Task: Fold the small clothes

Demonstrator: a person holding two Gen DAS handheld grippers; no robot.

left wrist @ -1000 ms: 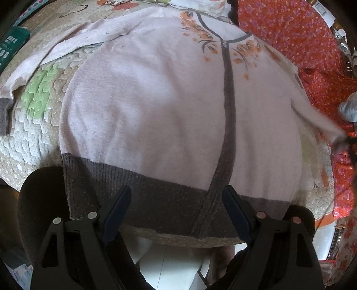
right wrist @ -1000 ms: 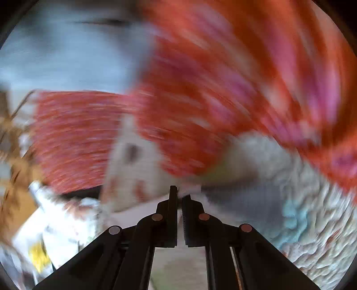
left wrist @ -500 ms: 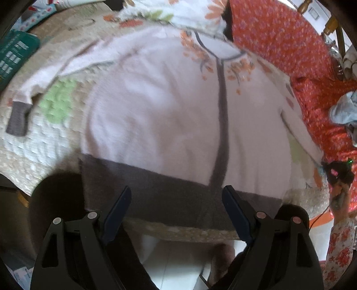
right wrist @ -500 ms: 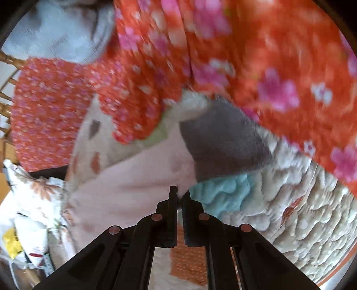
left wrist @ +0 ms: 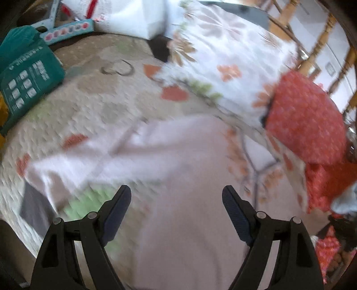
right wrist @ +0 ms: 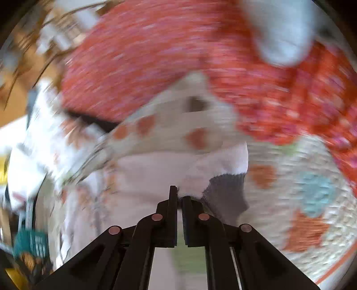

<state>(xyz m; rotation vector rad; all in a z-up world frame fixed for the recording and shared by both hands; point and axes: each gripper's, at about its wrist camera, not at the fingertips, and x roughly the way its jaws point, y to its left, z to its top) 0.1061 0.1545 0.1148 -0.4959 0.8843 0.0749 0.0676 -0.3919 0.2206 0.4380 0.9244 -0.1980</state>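
A pale pink cardigan (left wrist: 189, 189) with a grey placket and orange flower trim lies flat on the quilted bedspread (left wrist: 100, 104). My left gripper (left wrist: 176, 200) hangs open above its upper body, nothing between the fingers. The cardigan's left sleeve (left wrist: 89, 160) stretches out to the left and ends in a grey cuff (left wrist: 33, 207). In the right wrist view my right gripper (right wrist: 179, 196) is shut on the other sleeve (right wrist: 223, 160), pinching it right beside its grey cuff (right wrist: 225, 189), which hangs folded at the tips. Both views are blurred by motion.
A teal package (left wrist: 24, 82) and a white bag (left wrist: 129, 17) lie at the far left. A floral pillow (left wrist: 223, 55) and a red patterned cushion (left wrist: 308, 120) sit behind the cardigan, before wooden rails (left wrist: 312, 51). A light blue cloth (right wrist: 283, 33) rests on red fabric.
The left gripper has swept from the grey hem up toward the collar and left sleeve, still open. The right gripper has swung sideways, carrying the sleeve cuff toward the cardigan's body.
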